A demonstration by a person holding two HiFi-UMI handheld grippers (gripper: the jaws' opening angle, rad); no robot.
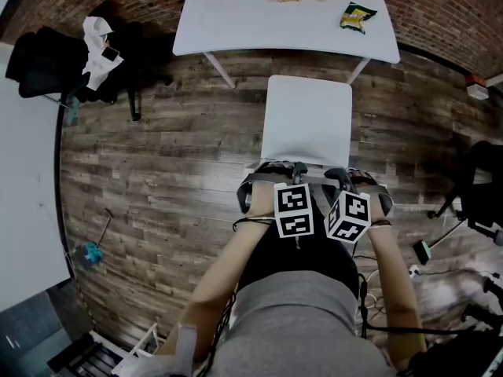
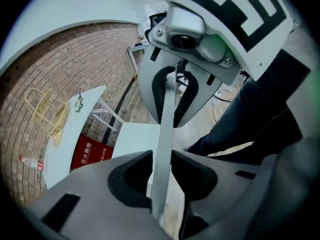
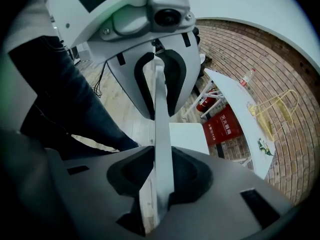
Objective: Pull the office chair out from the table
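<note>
Backrest [image 2: 166,129] of office chair [image 1: 306,120] pinched by left hand-held gripper [image 2: 161,171], right hand-held gripper [image 3: 162,171]; pull both evenly, straight off tabletop [image 1: 259,14] edge.

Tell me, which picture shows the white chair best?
The head view: the chair shows from above, whole seat, near the table. Each gripper view shows only the thin back edge between its jaws, plus a bit of seat.
</note>
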